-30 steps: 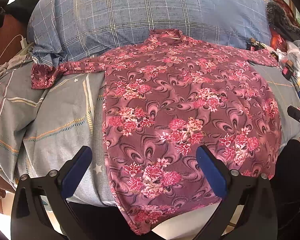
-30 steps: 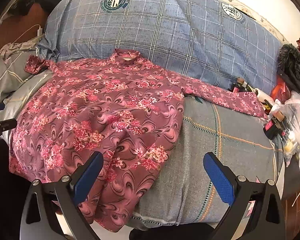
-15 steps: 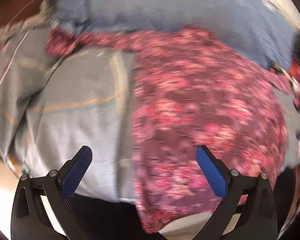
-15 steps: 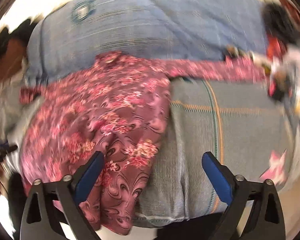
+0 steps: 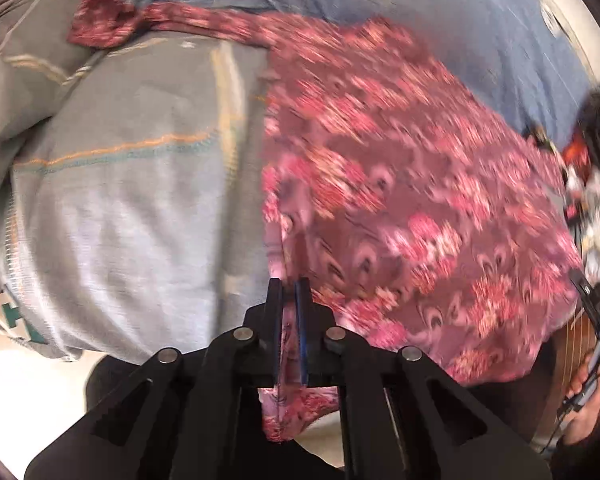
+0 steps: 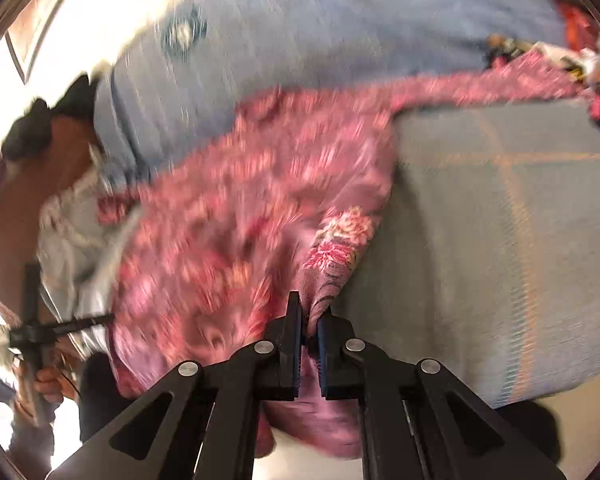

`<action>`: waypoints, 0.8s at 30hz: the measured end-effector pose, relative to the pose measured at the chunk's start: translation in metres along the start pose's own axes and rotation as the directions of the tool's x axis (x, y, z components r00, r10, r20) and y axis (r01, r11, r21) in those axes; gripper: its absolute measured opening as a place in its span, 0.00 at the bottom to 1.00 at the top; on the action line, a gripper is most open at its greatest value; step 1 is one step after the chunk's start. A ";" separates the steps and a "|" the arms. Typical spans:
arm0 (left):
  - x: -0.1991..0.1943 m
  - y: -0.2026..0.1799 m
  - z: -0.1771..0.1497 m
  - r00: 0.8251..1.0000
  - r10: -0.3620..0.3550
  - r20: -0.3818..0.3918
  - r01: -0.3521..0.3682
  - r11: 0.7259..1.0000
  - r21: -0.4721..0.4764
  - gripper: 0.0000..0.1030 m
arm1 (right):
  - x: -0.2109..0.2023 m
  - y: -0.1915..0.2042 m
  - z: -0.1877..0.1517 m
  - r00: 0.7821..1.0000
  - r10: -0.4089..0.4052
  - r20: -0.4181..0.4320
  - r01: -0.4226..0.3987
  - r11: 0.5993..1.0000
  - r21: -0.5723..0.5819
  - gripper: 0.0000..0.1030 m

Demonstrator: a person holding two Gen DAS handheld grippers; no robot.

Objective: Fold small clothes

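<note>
Newly pinched hem; pink floral shirt bunched

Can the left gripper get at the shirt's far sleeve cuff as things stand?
Probably not yet. The left gripper is shut on the floral shirt's near hem corner, and the sleeve cuff lies far across the grey bedding. Nothing blocks the path, but it would have to let go first.
</note>
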State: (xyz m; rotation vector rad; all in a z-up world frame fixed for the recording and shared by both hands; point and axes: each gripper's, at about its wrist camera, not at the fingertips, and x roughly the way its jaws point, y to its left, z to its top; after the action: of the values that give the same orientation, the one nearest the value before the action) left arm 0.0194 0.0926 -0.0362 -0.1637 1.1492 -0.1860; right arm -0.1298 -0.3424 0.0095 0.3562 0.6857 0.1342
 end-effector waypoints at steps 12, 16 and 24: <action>0.017 -0.003 -0.011 0.996 -0.074 -0.058 0.074 0.997 -0.007 0.61 | 0.011 -0.059 -0.029 0.992 -0.071 -0.102 0.087 0.983 0.164 0.54; 0.013 -0.031 -0.014 0.999 0.001 -0.050 0.004 0.995 0.101 0.06 | 0.022 -0.047 -0.029 0.987 -0.075 -0.144 0.088 0.993 0.083 0.05; 0.017 0.000 -0.006 0.994 0.026 -0.105 -0.024 1.000 0.013 0.06 | -0.005 -0.043 -0.018 0.997 -0.010 -0.081 0.018 0.995 0.097 0.05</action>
State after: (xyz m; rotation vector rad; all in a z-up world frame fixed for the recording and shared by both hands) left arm 0.0206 0.0884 -0.0543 -0.1303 1.2537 -0.1810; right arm -0.1450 -0.3782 -0.0163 0.4415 0.7760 0.1027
